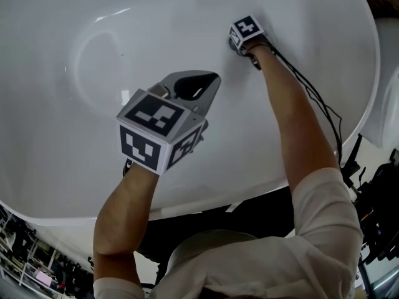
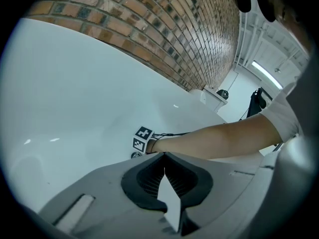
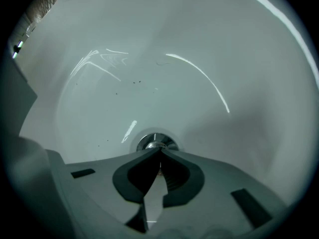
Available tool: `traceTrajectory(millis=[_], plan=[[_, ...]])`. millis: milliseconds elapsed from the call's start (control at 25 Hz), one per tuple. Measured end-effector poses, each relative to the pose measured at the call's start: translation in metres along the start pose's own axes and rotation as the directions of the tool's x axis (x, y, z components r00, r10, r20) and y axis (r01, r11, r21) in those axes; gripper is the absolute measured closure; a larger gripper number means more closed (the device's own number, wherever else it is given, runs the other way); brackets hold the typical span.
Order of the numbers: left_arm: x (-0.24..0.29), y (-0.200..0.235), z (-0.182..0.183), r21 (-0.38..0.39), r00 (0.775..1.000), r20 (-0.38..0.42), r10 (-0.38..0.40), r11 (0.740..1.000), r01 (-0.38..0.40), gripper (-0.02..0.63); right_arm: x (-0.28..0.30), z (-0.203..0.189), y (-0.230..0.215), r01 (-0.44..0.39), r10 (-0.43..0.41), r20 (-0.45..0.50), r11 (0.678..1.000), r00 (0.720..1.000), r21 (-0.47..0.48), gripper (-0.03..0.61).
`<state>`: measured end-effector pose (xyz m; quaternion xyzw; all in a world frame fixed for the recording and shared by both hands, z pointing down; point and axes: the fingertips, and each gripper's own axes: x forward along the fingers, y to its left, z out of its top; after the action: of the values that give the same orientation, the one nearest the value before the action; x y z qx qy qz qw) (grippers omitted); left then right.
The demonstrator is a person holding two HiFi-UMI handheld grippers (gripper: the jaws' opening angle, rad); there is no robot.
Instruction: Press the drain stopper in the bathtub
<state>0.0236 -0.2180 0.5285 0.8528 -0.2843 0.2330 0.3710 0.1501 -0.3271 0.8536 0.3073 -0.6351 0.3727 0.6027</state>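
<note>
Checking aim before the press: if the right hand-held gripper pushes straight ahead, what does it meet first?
The chrome drain stopper, just beyond the right hand-held gripper's closed tips; contact unclear.

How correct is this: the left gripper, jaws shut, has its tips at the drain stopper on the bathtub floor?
Wrong side: the right gripper, jaws shut, has its tips at the drain stopper on the bathtub floor, as the right gripper view shows.
</note>
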Motion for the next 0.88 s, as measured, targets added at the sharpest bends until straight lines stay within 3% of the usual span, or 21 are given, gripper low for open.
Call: traceTrajectory(millis=[880], plan=[[-0.001,0.008,0.0,-0.014,1.0,0.009,-0.002,1.0,0.002,0.609,-0.003,-0.001,0.008,0.035,-0.034,0.062,0.999,0.998,-0.006,0.56]])
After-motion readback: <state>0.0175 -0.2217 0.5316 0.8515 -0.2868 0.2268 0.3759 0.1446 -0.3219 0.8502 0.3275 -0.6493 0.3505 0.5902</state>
